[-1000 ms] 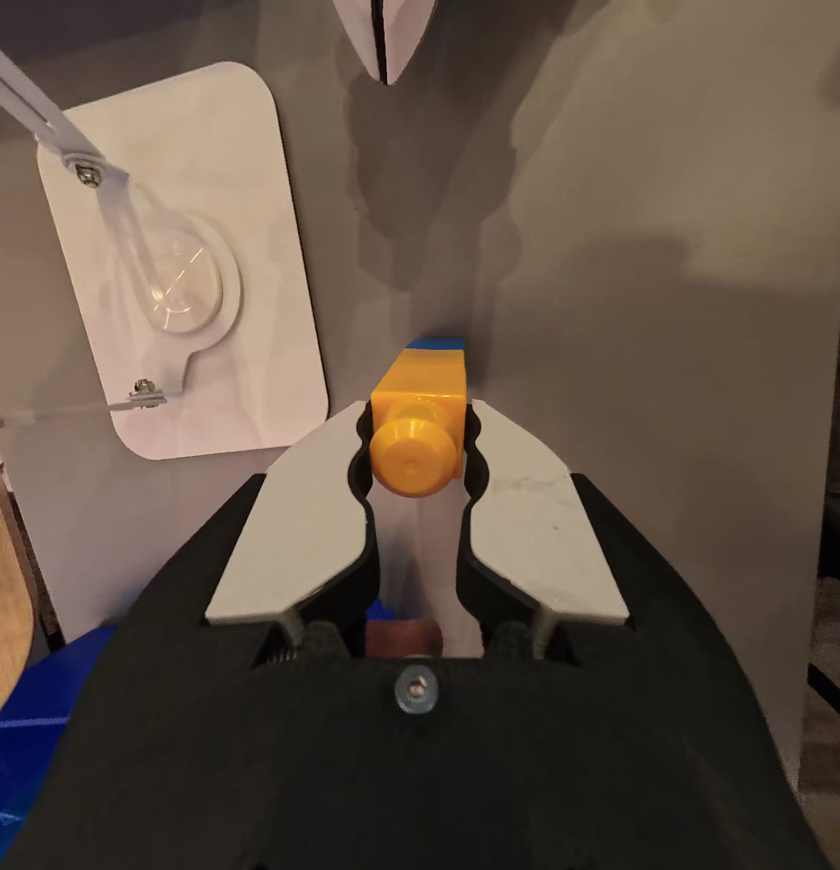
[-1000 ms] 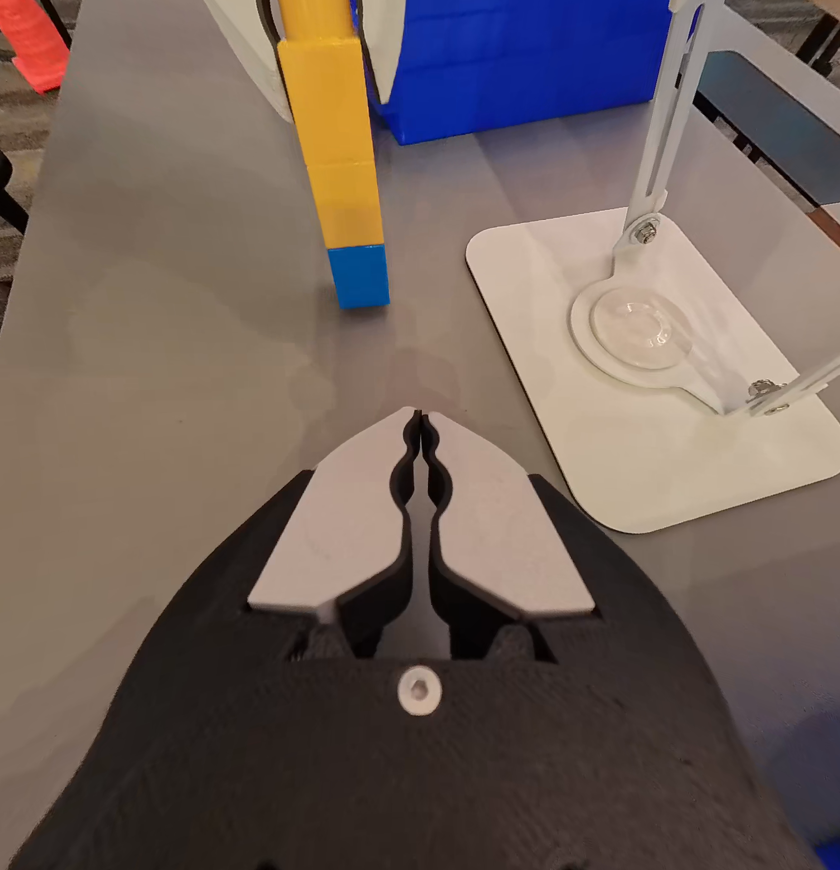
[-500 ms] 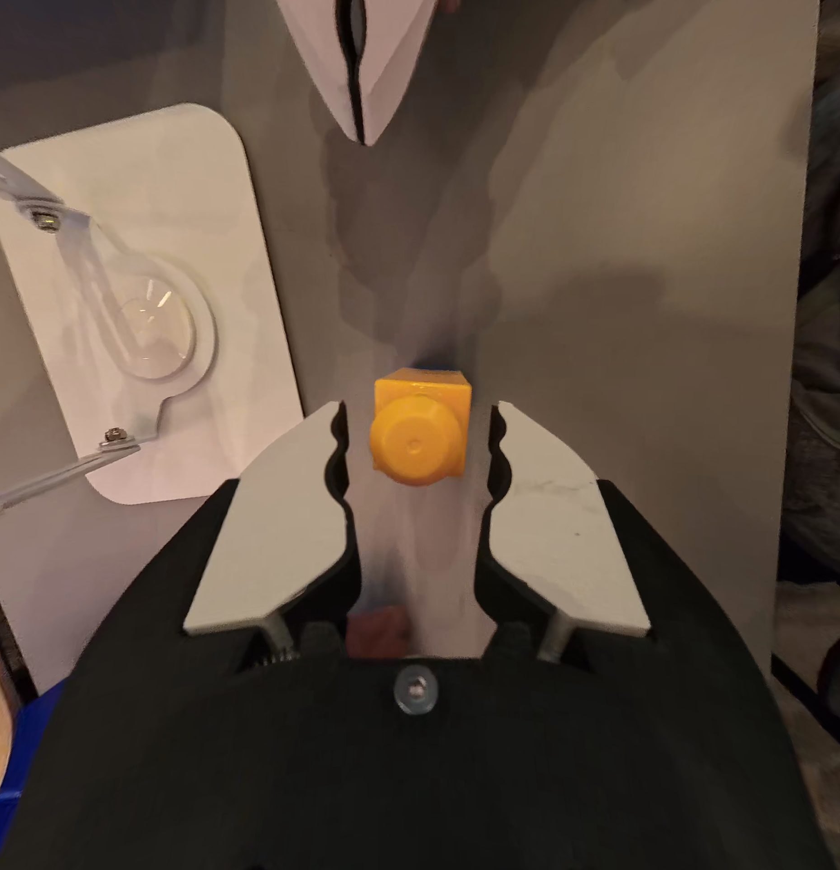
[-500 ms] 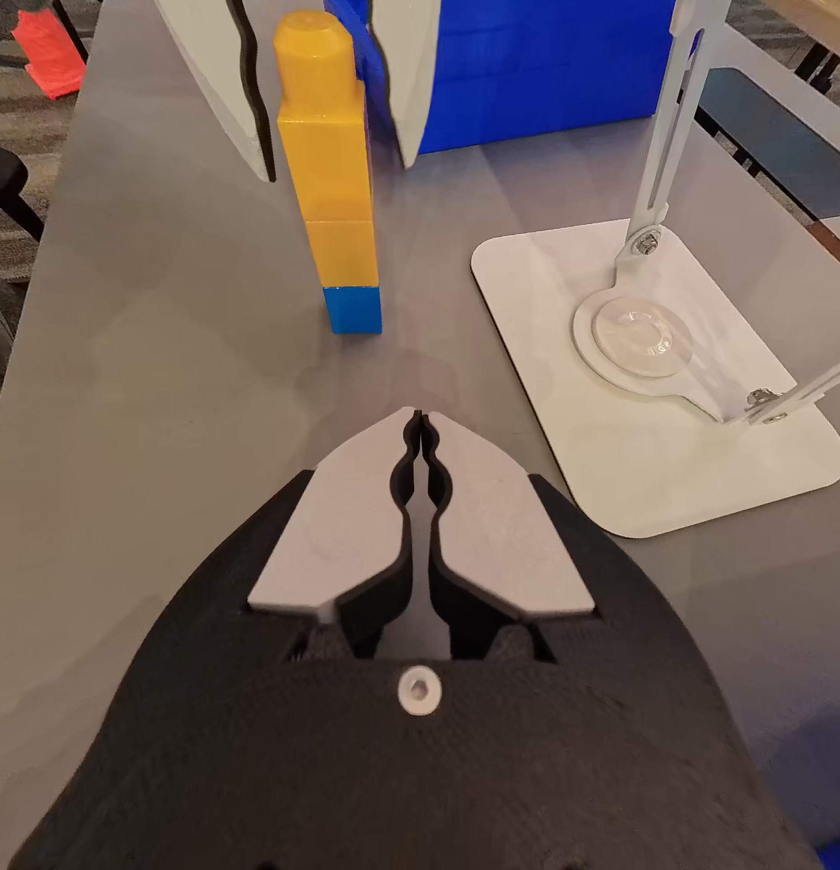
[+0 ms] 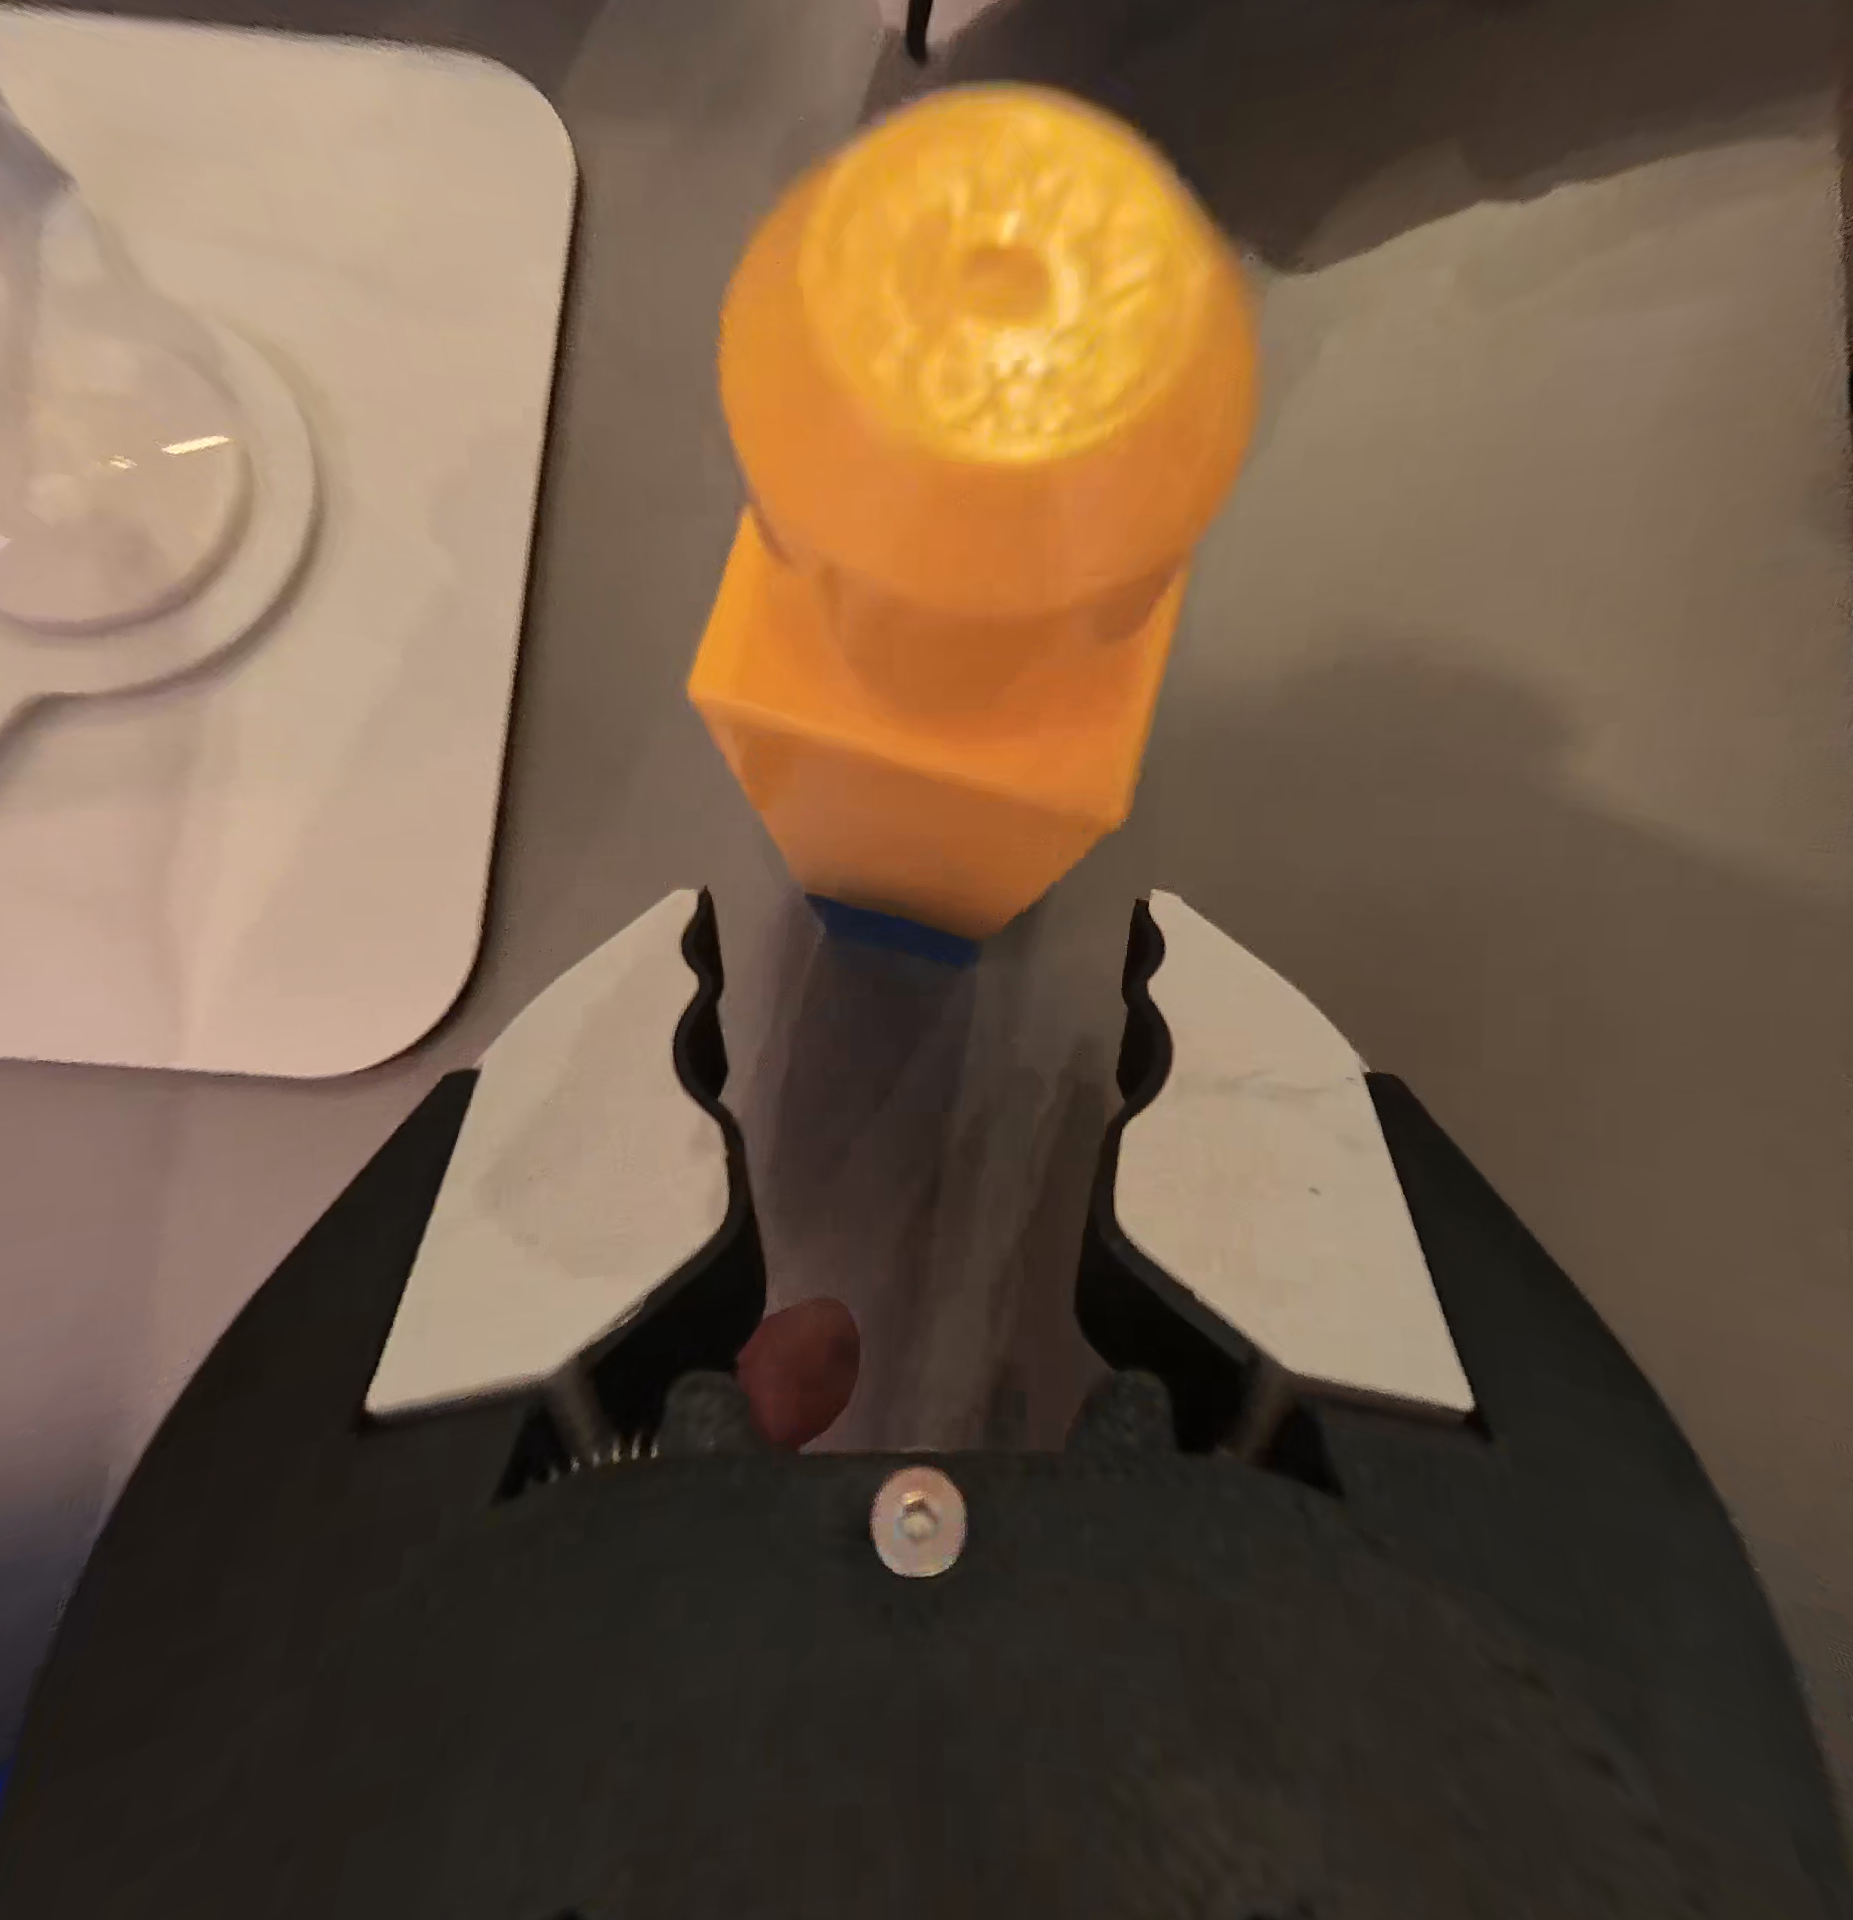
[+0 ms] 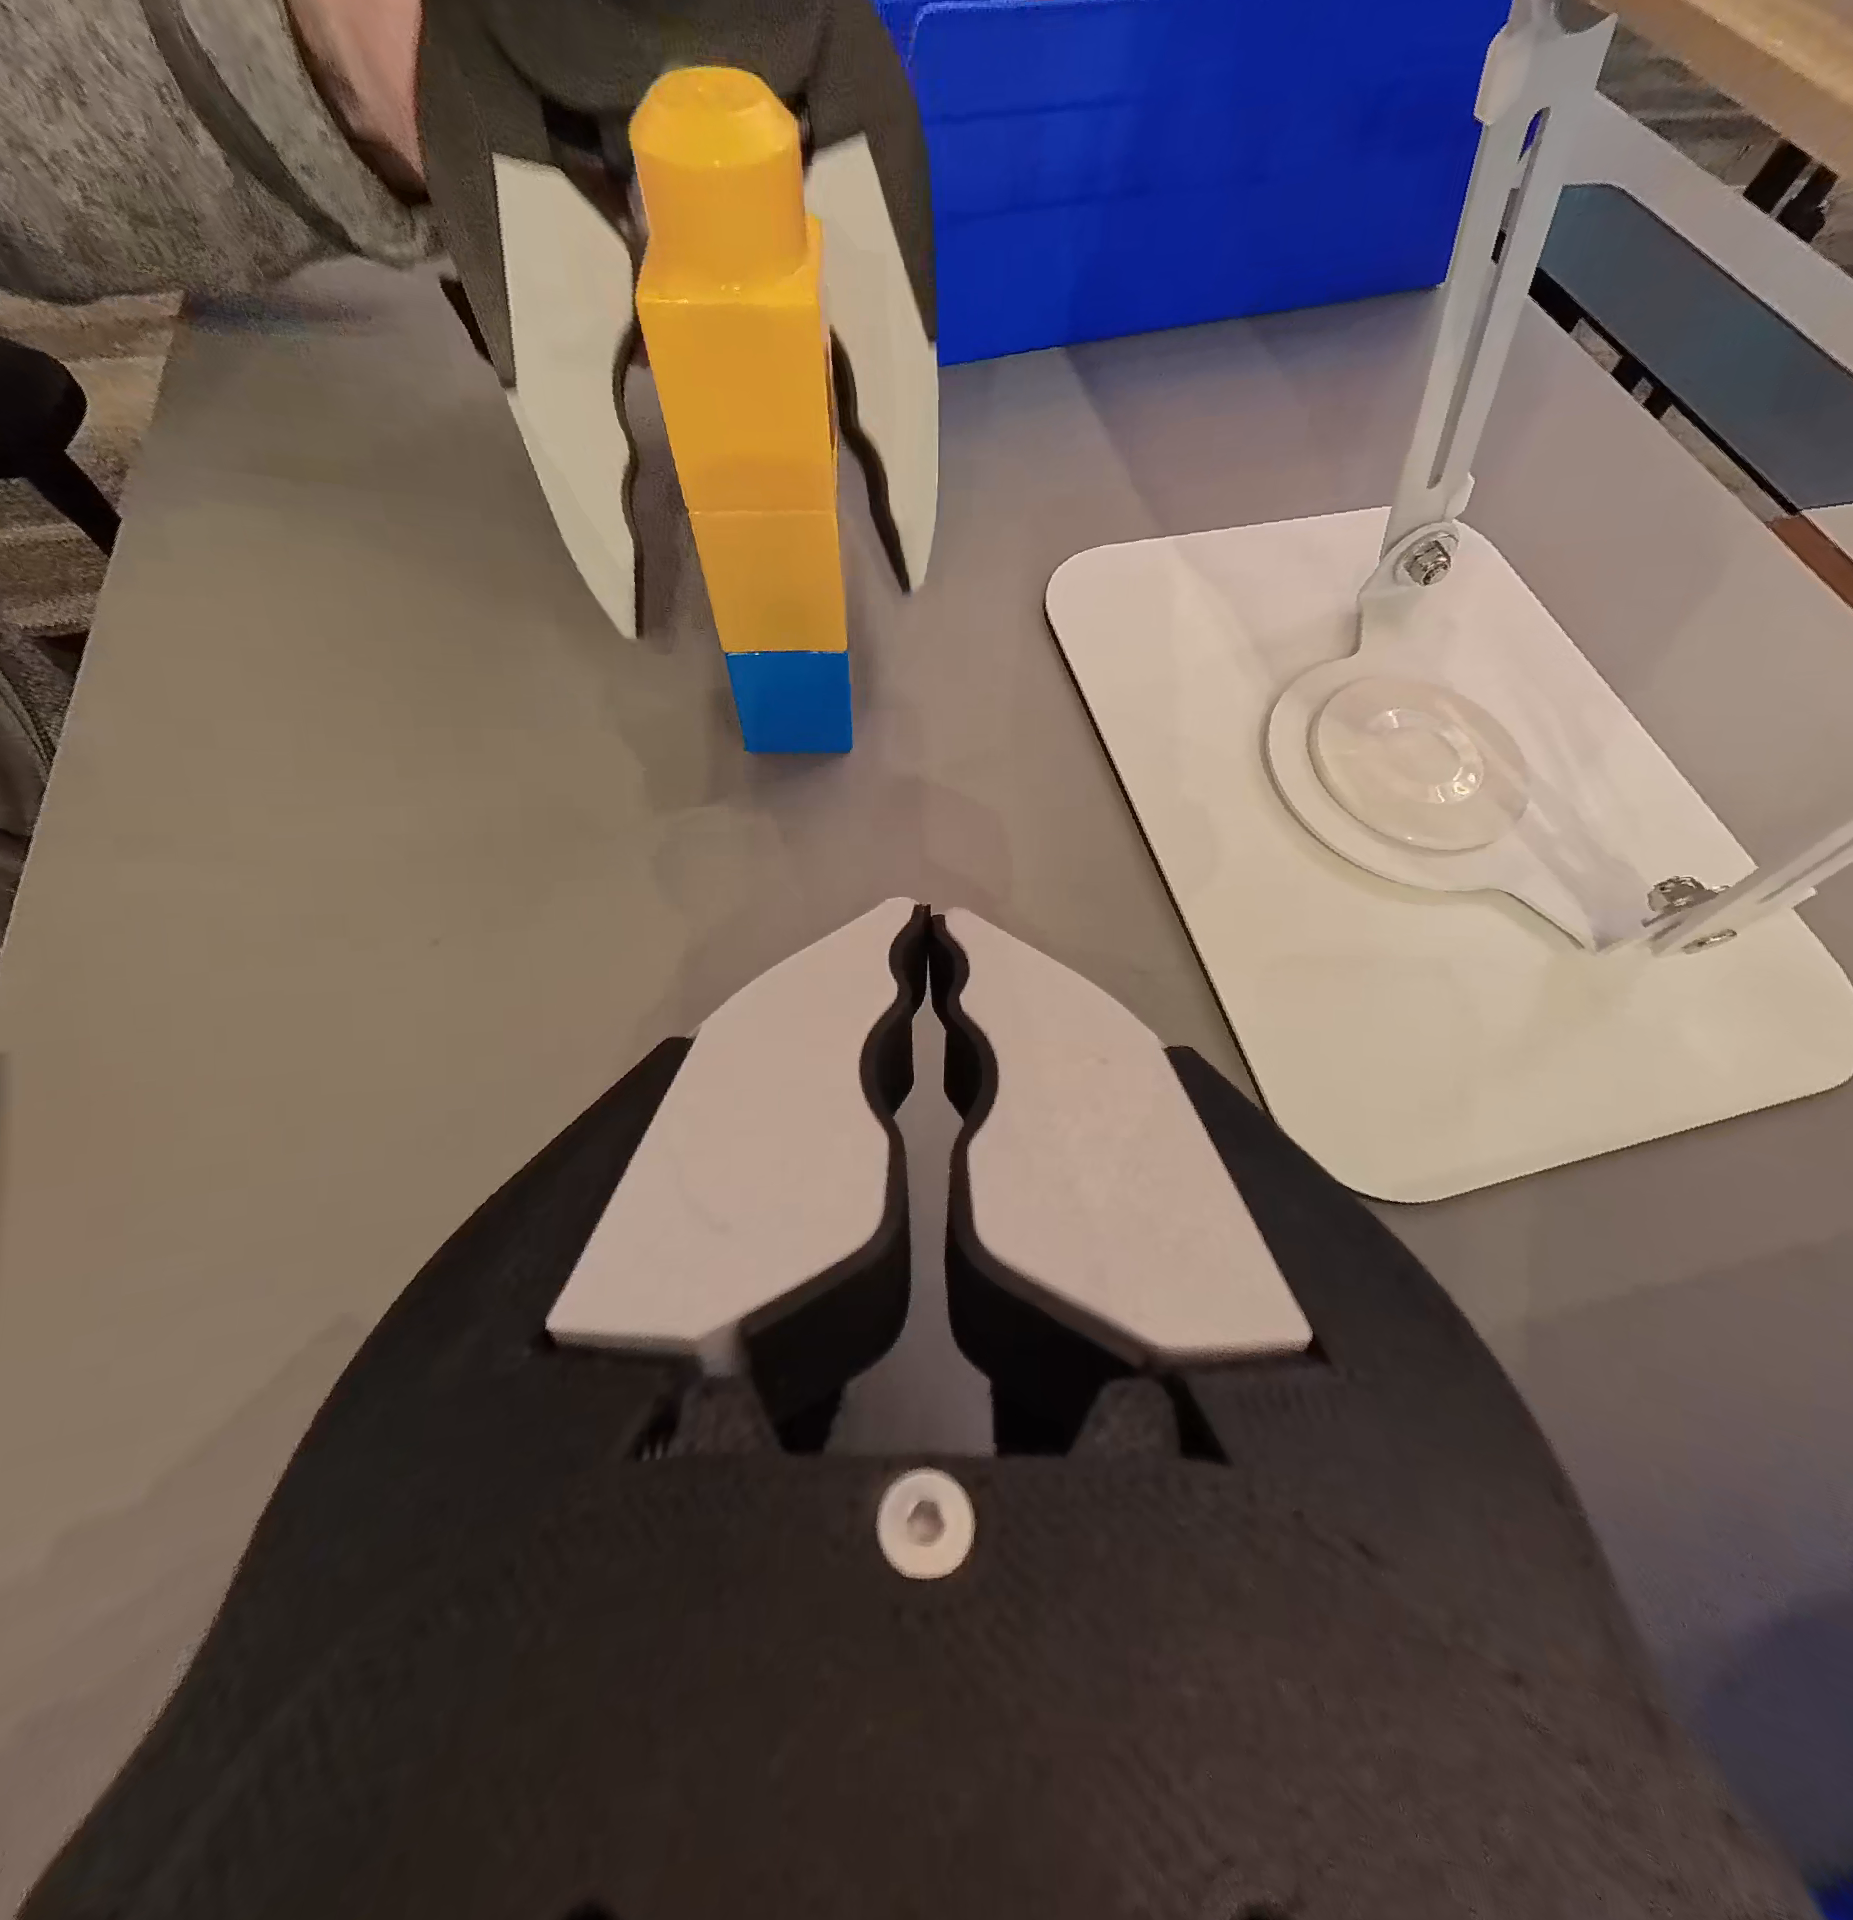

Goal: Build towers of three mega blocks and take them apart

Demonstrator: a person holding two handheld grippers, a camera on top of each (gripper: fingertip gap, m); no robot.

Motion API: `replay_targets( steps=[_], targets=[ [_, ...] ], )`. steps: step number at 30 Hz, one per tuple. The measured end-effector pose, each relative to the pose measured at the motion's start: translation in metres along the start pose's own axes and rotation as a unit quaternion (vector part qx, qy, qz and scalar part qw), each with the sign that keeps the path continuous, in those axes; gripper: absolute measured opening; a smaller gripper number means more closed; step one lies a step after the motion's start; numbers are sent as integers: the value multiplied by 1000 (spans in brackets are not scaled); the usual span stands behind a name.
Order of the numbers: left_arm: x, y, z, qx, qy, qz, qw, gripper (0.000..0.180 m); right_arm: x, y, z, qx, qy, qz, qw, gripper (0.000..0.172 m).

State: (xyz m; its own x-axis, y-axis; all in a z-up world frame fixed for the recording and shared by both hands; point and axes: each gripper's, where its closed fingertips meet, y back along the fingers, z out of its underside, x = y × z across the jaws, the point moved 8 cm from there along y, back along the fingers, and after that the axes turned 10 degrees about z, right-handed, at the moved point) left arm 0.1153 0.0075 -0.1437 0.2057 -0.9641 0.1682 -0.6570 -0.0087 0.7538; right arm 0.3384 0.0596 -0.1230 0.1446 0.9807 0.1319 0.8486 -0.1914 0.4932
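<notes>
Three blocks stacked as a tower (image 6: pixel 756 457), upper left of right wrist view, straddled untouched by wide-open left gripper (image 6: pixel 766 603); right gripper (image 6: pixel 927 914) shut, empty, lower centre; next, probably clamping top block for dismantling.

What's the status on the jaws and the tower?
Left gripper jaws open, straddling the tower, no contact. Right gripper jaws shut, empty. Tower upright on table: two yellow over blue. Nothing in the way.
</notes>
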Motion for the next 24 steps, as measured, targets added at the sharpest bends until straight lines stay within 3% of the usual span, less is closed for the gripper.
replay_targets(
  steps=[4, 7, 12, 16, 18, 24],
  targets=[
    [-7, -17, 4, 1, 6, 8, 1000, 66, 1, 1, 0, 4, -4, 0, 1000, 0],
    [-8, -23, 0, 12, -4, 15, 1000, 40, 1, 0, 0, 4, -2, -2, 1000, 0],
    [-8, -25, -7, 8, -19, 8, 1000, 39, -1, 5, -8, 45, -13, -7, 999, 0],
    [-8, -21, -19, -53, -27, -12, 998, 38, -9, 10, -33, 97, -11, -1, 995, 25],
    [-7, -21, -25, -95, -37, -19, 995, 38, -17, 5, -43, 85, 3, -2, 996, 39],
    [1, -26, -46, -143, -76, -24, 987, 38, -34, -22, -59, 69, -2, -34, 997, 58]
  ],
)
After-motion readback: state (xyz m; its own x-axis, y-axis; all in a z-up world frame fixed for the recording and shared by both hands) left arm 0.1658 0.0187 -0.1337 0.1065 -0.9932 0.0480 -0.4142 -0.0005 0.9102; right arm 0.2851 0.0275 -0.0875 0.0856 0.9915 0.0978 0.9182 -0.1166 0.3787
